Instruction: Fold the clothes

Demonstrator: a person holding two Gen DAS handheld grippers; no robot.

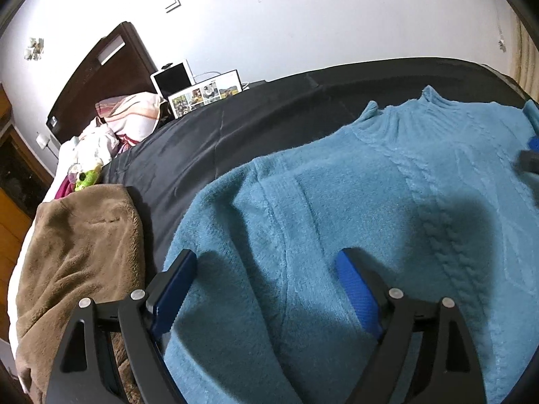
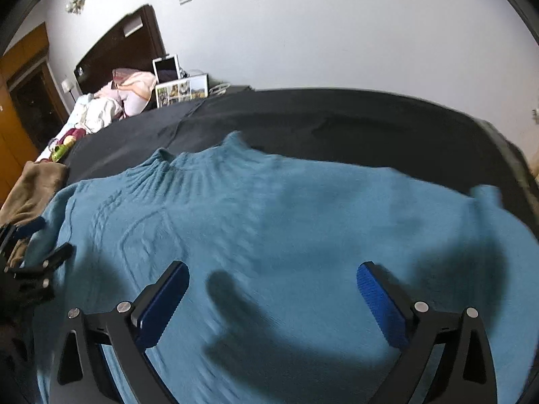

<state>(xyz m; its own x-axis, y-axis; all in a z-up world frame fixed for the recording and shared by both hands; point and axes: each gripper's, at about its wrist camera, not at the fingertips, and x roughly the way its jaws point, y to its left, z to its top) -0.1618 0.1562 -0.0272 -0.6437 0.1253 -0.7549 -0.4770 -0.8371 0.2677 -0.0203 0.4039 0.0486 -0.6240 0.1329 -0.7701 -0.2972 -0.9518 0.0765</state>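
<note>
A teal cable-knit sweater (image 1: pixel 353 202) lies spread flat on a black sheet (image 1: pixel 209 141), its high collar pointing to the far side. It also fills the right wrist view (image 2: pixel 286 215). My left gripper (image 1: pixel 266 269) is open and empty, hovering over the sweater's left part, near its left edge. My right gripper (image 2: pixel 273 279) is open and empty above the sweater's middle and right part. The left gripper also shows at the left edge of the right wrist view (image 2: pixel 43 239). The right gripper's fingertip shows at the right edge of the left wrist view (image 1: pixel 532 155).
A folded brown fleece garment (image 1: pixel 77 252) lies on the bed to the left of the sweater. Pillows and bedding (image 1: pixel 131 114), a green toy (image 1: pixel 86 176), a tablet and photo frame (image 1: pixel 202 92) sit by the dark headboard (image 1: pixel 101 74). The wall runs behind the bed.
</note>
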